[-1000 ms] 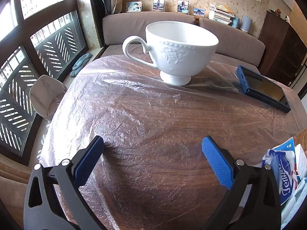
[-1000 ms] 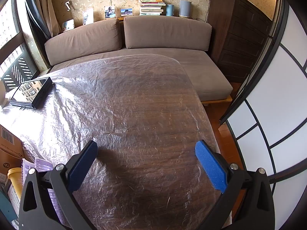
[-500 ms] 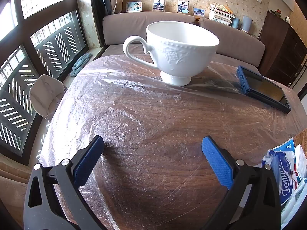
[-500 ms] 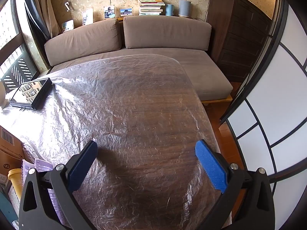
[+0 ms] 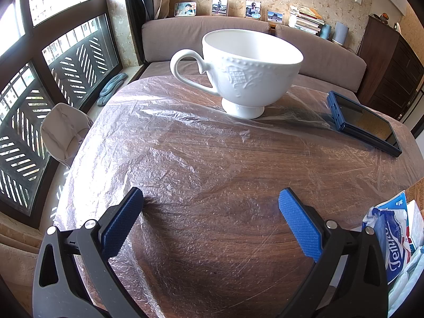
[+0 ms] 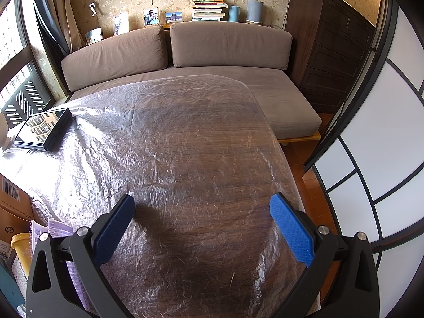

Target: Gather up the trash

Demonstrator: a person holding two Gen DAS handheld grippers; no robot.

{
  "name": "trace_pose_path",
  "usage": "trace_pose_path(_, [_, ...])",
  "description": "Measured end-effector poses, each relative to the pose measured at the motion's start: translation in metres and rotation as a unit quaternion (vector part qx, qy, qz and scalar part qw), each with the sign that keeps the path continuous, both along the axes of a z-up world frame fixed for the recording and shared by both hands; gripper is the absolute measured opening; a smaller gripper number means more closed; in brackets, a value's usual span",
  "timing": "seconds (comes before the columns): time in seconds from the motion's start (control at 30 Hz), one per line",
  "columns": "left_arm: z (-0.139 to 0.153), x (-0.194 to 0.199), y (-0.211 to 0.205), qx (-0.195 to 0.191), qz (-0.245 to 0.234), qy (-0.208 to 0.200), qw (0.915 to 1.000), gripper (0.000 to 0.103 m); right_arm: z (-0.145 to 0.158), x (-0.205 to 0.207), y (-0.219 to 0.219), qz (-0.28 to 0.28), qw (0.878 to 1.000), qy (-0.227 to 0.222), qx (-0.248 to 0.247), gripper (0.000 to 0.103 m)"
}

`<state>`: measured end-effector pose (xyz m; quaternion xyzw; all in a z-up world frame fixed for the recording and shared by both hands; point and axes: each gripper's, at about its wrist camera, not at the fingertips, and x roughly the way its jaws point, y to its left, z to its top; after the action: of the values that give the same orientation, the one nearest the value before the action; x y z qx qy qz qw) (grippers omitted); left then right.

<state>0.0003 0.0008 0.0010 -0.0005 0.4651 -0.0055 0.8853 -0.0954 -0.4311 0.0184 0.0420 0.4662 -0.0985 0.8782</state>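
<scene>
A thin clear plastic sheet (image 5: pixel 185 143) covers the whole wooden table; it is crinkled and also fills the right wrist view as plastic sheet (image 6: pixel 169 137). My left gripper (image 5: pixel 210 201) stands open low over the near part of the table, nothing between its blue pads. A white footed teacup (image 5: pixel 246 71) stands on the sheet at the far side, well ahead of it. My right gripper (image 6: pixel 201 206) is open too, over the table's right half, holding nothing. A blue-and-white tissue pack (image 5: pixel 392 233) lies at the left gripper's right.
A dark blue tablet (image 5: pixel 363 122) lies on the sheet to the cup's right, tablet (image 6: pixel 43 129) at far left in the right wrist view. A cardboard box (image 6: pixel 12 206), a yellow cup (image 6: pixel 22 246) and papers crowd the near left. A brown sofa (image 6: pixel 212 61) lies beyond the table.
</scene>
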Motion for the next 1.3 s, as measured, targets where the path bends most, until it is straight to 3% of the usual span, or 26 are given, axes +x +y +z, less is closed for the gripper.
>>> trace_pose_path(1.3, [-0.0014,0.0004,0.0033,0.000,0.003,0.000,1.0000,0.102,0.0003,0.0001,0.0000,0.000,1.000,0.000,0.000,0.099])
